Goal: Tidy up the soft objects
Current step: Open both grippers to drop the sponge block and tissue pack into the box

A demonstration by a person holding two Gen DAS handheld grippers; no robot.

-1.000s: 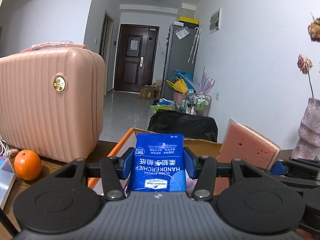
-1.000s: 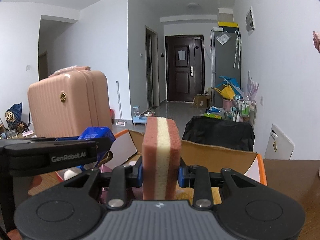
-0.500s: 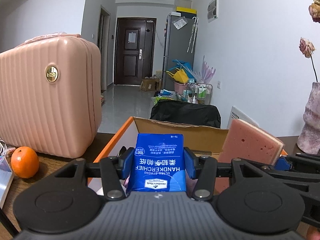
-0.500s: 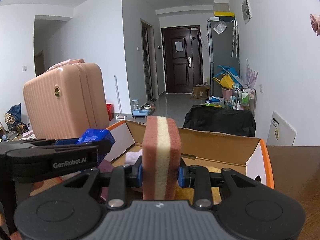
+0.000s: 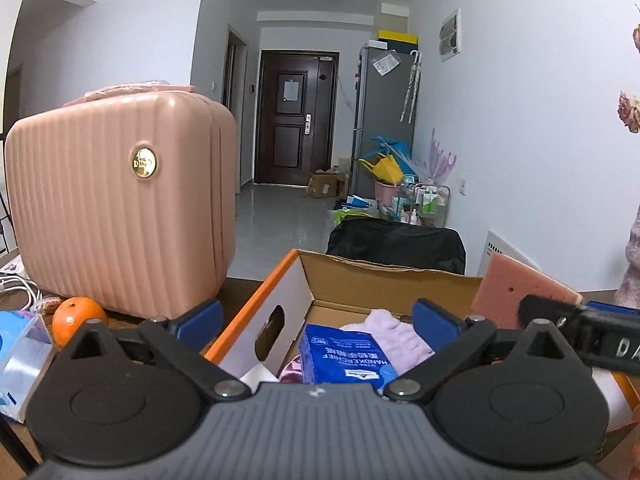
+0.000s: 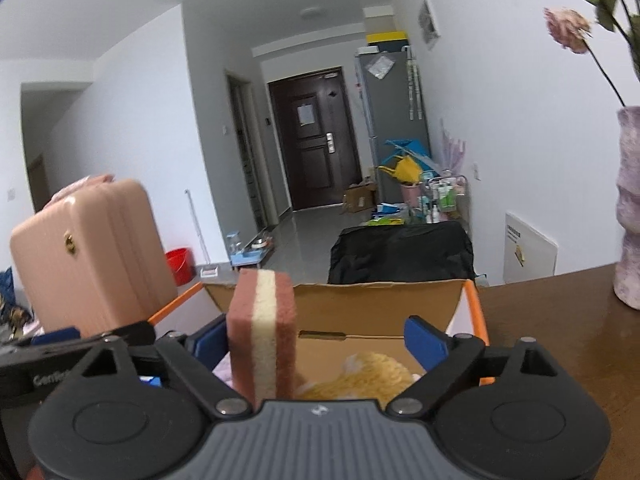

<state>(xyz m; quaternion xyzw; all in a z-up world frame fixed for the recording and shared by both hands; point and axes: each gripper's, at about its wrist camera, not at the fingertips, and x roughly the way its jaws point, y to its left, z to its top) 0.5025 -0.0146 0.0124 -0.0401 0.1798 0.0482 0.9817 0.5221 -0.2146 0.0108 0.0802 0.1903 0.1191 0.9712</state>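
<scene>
My left gripper [image 5: 316, 316] hangs over the open cardboard box [image 5: 256, 300], its jaws opening wide with nothing pressed between them. The blue handkerchief pack [image 5: 344, 356] lies in the box below it, next to a lilac cloth [image 5: 394, 334]. My right gripper [image 6: 316, 340] is over the same box [image 6: 472, 300], jaws opening. The pink and cream sponge [image 6: 262, 332] stands upright between them against the left finger, and the right finger is well clear of it. A yellow plush [image 6: 360, 374] lies in the box underneath. The left wrist view shows the sponge [image 5: 516, 292] at its right.
A pink ribbed suitcase [image 5: 120, 208] stands on the table left of the box, with an orange [image 5: 76, 316] and a clear plastic container [image 5: 20, 356] in front of it. A lilac vase [image 6: 630, 208] stands at the far right. A black bag [image 5: 396, 244] sits beyond the table.
Both grippers have opened. The handkerchief pack has dropped from the left gripper into the box. The sponge is no longer squeezed and stays by the right gripper's left finger; the right view has rolled.
</scene>
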